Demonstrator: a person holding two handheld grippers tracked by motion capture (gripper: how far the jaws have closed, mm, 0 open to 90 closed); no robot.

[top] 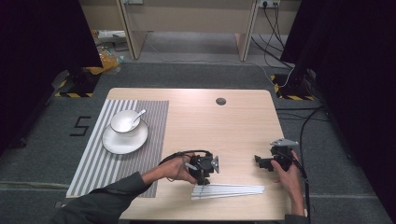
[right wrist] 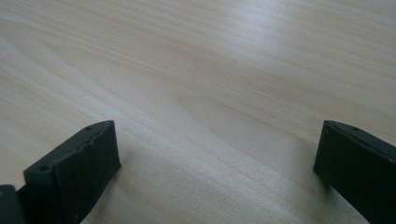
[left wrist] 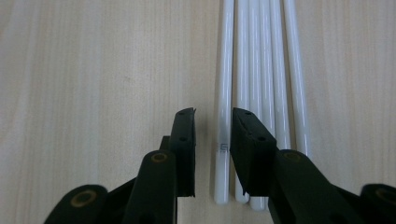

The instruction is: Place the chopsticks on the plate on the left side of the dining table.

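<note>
We see the white straws lying at 6 o'clock on the table, light, smooth and easily crushed, so the left gripper, jaws narrowed around one straw's end but not yet pressing, should pinch it gently there, while the right gripper is wide apart and empty.

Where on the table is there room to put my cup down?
The widest bare wood lies between the striped mat and the table's right edge, up to the round hole. It is crowded near the front, around the white tubes, left gripper and right gripper.
</note>
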